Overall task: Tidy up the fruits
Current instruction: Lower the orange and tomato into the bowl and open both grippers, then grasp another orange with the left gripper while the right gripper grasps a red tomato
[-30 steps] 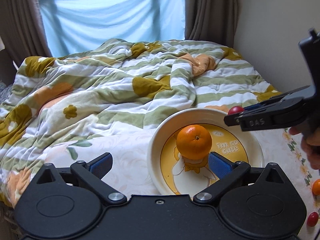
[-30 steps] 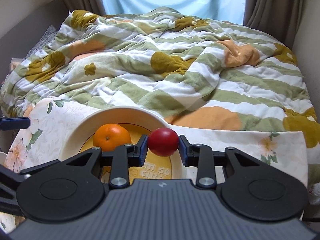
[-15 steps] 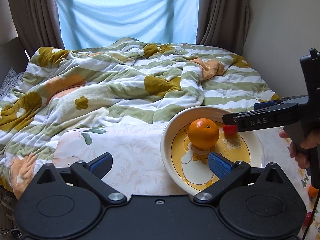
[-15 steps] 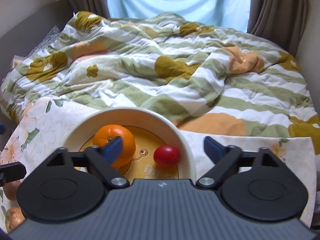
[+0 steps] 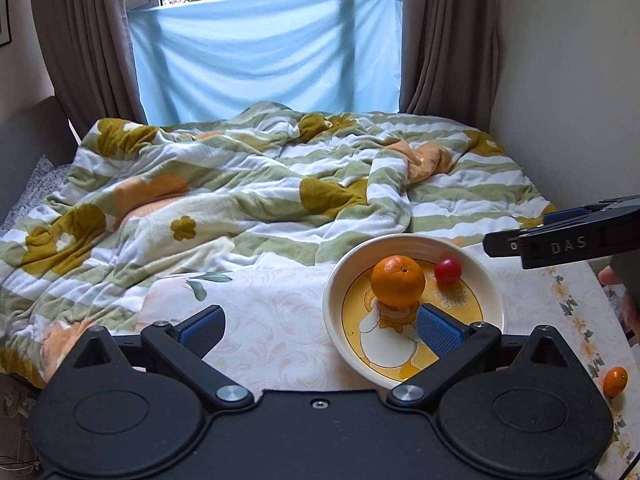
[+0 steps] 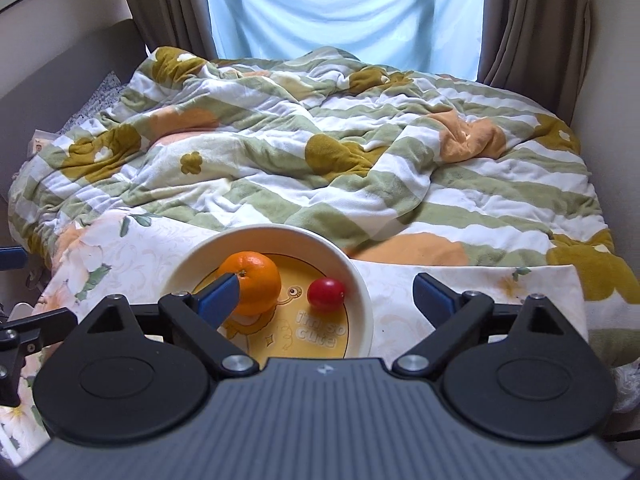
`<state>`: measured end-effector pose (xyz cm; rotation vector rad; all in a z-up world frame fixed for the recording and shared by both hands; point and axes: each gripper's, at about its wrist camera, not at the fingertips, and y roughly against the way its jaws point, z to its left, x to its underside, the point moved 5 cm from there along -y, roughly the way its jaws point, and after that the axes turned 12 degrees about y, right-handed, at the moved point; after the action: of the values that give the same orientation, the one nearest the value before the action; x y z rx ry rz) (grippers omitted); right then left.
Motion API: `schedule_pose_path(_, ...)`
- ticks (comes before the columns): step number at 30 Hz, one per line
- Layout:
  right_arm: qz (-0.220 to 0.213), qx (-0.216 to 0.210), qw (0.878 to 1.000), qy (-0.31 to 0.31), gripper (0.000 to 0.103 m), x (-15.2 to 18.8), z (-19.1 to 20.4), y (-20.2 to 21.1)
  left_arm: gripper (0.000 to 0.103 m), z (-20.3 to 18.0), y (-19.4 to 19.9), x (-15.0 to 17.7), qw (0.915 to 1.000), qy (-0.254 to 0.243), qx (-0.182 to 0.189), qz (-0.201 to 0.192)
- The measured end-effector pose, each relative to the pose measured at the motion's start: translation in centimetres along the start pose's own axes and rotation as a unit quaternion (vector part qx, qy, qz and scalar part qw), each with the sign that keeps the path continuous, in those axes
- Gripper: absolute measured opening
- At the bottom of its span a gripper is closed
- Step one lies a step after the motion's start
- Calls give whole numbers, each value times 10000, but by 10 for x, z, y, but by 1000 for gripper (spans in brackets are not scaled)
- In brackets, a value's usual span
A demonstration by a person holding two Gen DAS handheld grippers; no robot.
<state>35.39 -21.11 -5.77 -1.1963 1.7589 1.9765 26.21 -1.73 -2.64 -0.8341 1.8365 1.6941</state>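
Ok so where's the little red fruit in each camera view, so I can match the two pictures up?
Left wrist view: the red fruit lies in the far right part of the bowl, right of the orange.
Right wrist view: the red fruit sits near the bowl's right wall, right of the orange.
Shared landmark: the cartoon print on the bowl's floor.

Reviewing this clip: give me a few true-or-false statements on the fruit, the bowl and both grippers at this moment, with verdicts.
1. The orange lies in the bowl. True.
2. The right gripper grips the red tomato. False: its jaws stand open, and the tomato rests in the bowl.
3. The left gripper is open and empty. True.
4. All fruit is in the bowl. False: a small orange fruit lies on the floral cloth outside it.
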Motion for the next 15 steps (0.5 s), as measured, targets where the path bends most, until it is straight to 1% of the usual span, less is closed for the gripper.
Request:
schedule_pose_path(6,-34,141,9999,-29,103,6,4,49,103,-5,36,8,9998,5,-98,-179)
schedule_pose_path(15,-224,318,9992,-62,103,31,9,124,103,-25,88,34,9993,79,-96,-341)
